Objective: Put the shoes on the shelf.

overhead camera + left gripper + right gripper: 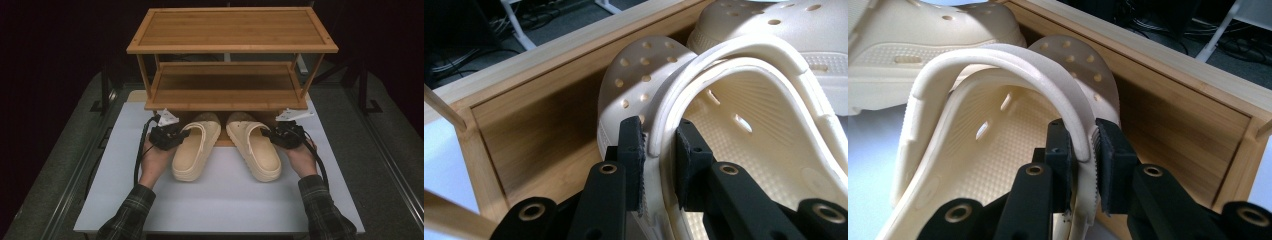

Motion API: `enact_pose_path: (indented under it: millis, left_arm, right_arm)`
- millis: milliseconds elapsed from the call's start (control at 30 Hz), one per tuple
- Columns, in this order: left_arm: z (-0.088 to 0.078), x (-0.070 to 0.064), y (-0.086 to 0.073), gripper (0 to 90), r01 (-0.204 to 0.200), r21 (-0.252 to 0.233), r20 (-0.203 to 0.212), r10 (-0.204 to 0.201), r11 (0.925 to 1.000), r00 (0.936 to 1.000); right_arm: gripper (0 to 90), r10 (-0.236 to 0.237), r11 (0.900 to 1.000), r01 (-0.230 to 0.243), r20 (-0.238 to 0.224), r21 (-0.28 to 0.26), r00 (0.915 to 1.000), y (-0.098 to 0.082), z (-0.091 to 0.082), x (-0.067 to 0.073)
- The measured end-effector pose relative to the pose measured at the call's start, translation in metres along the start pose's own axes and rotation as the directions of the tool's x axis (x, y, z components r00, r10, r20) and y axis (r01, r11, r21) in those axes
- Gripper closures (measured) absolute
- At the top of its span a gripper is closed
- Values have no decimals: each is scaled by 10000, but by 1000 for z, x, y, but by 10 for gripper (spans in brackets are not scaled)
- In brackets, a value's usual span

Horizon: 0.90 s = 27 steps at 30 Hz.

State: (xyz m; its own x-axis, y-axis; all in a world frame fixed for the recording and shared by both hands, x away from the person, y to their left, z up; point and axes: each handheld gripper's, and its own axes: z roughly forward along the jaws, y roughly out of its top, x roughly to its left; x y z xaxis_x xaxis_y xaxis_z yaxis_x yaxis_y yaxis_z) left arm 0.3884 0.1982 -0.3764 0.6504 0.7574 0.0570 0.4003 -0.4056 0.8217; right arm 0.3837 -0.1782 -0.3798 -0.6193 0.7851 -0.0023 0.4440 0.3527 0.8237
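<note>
Two cream clogs (196,150), one rack (230,55)

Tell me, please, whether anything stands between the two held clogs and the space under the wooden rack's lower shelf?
Nothing visible does. The left gripper clamps the left clog by its side wall, the right gripper the right clog. Both toes already lie under the rack's lower shelf, and the gripper views show bare wood behind them.
</note>
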Motion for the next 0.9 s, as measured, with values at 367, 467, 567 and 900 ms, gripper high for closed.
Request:
enact_pose_path:
  millis: [367,467,567,900]
  left_arm:
    - [23,-4,5,766,-96,-146,-542,88,9998,9985]
    - [27,-5,5,765,-185,-242,-647,169,9995,9978]
    - [29,-5,5,764,-124,-219,-698,108,9997,9975]
    - [33,-7,3,744,-58,-202,-531,48,9998,9986]
  right_arm:
    - [775,75,10000,-74,502,-19,9987,5,23,0]
    - [774,103,9999,-99,681,-73,9976,7,27,0]
    - [773,185,9996,-169,752,-223,9970,9,31,1]
    - [755,233,9996,-220,943,-149,9953,9,42,7]
